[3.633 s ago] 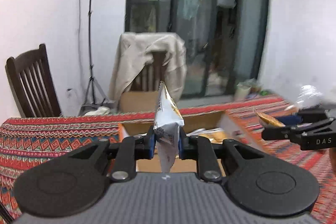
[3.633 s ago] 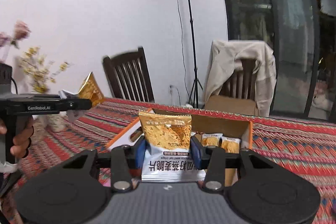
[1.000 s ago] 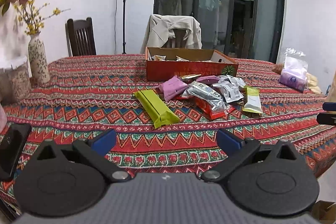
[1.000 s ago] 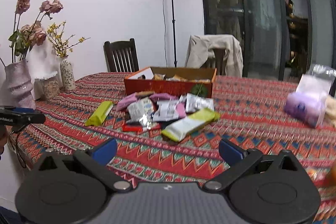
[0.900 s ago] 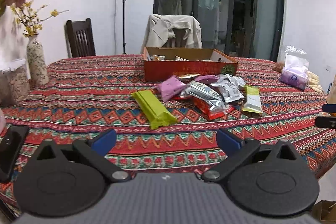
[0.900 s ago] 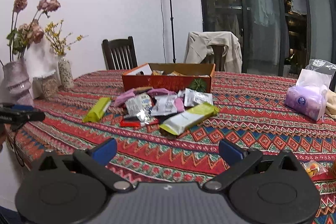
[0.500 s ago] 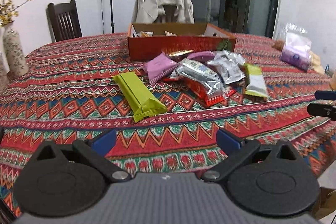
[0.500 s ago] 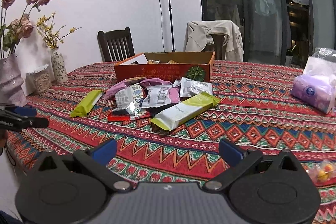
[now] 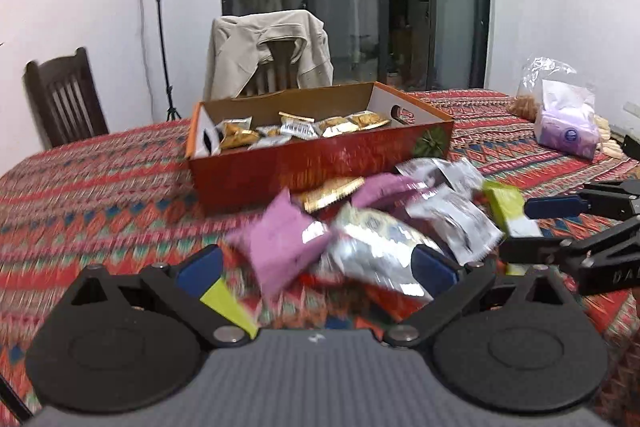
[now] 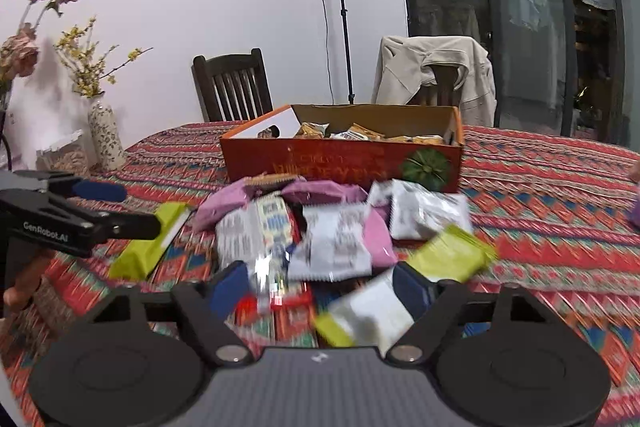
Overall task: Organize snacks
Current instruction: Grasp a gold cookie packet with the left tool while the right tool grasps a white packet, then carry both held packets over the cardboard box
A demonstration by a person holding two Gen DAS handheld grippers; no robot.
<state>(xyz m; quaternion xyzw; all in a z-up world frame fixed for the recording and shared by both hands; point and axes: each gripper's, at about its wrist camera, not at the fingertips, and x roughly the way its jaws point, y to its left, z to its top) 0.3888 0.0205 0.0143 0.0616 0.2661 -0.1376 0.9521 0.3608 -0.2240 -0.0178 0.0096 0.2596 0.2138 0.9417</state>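
Observation:
An orange cardboard box (image 9: pixel 320 167) with several snack packets inside stands on the patterned tablecloth; it also shows in the right wrist view (image 10: pixel 340 163). A pile of loose snacks lies in front of it: a pink packet (image 9: pixel 280 247), silver packets (image 9: pixel 380 243), green bars (image 9: pixel 506 207). My left gripper (image 9: pixel 316 267) is open and empty just above the pink and silver packets. My right gripper (image 10: pixel 320 283) is open and empty above a silver packet (image 10: pixel 332 243) and a green bar (image 10: pixel 448 255). Another green bar (image 10: pixel 148 243) lies at the left.
A purple tissue pack (image 9: pixel 566 131) and a clear bag sit at the far right. Vases with flowers (image 10: pixel 102 135) stand at the table's left edge. Two chairs, one draped with a beige jacket (image 9: pixel 268 55), stand behind the table.
Both grippers, open and empty, have moved forward and down, close over the snack pile in front of the box. Earlier each dropped a packet into the box.

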